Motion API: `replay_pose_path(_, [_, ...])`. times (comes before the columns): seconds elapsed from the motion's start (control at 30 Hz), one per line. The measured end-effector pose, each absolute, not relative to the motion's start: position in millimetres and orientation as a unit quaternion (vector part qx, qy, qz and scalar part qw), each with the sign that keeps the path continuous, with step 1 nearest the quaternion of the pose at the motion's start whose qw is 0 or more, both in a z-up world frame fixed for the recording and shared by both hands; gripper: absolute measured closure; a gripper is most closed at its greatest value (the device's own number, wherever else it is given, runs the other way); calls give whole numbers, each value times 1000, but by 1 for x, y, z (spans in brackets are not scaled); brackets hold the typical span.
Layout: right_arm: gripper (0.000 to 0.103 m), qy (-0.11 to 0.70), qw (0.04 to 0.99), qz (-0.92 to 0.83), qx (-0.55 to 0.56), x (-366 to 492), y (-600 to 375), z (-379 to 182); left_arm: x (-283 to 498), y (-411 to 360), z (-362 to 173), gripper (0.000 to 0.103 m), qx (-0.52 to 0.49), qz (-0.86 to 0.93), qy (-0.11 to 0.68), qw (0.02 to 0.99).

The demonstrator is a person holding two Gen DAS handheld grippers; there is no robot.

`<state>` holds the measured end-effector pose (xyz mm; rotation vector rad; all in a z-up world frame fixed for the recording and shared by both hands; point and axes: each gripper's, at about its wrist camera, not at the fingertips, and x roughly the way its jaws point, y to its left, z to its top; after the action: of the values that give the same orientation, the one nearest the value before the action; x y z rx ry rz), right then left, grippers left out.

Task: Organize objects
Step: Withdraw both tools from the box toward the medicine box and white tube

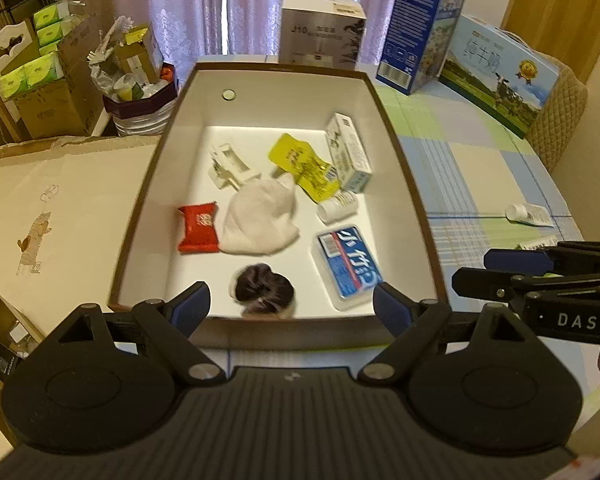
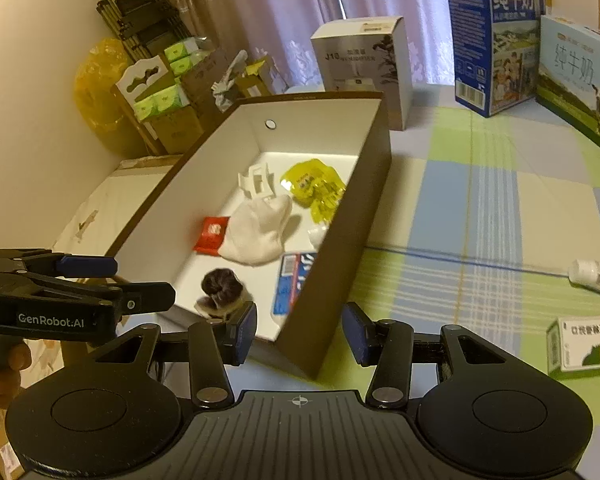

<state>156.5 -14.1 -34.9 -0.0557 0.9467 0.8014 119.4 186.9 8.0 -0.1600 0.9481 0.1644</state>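
Left hand-held gripper (image 1: pixel 292 306) spread wide, nothing between its pads, hovering at the near edge of the open box (image 1: pixel 408 168). Right hand-held gripper (image 2: pixel 299 332) also open, nothing held, straddling the box's near right corner.

Inside the box: dark hair scrunchie (image 1: pixel 263 289) at 6 o'clock by the near wall, blue packet (image 1: pixel 349 266) at 5, red packet (image 1: pixel 199 227) at 9, white sock (image 1: pixel 260 220) in the middle, yellow pouch (image 1: pixel 304 166) and white carton (image 1: pixel 350 152) at 1–2, white plastic piece (image 1: pixel 230 164) at 11, small white bottle (image 1: pixel 337 208) just beside the pouch.

On the checked table (image 2: pixel 480 220), outside the box: white tube (image 2: pixel 596 277) at 3 o'clock, green-white carton (image 2: pixel 584 344) at 4, well apart from the box.
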Motion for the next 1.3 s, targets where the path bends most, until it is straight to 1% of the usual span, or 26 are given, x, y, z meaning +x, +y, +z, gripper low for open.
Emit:
replay_pose_path(0.63, [58,467,806,363,-23,157,-101,-39,119,99,4,17,-64,62,475,875])
replay_pose_path(0.93, [58,482,812,329,-7,172,-162,-44,140,44,-2,17,-50,32,482,874])
replay_pose_path(1.3, [58,502,826,254,18,195,-245,-57,179,-27,-25,17,-31,-31,495,868])
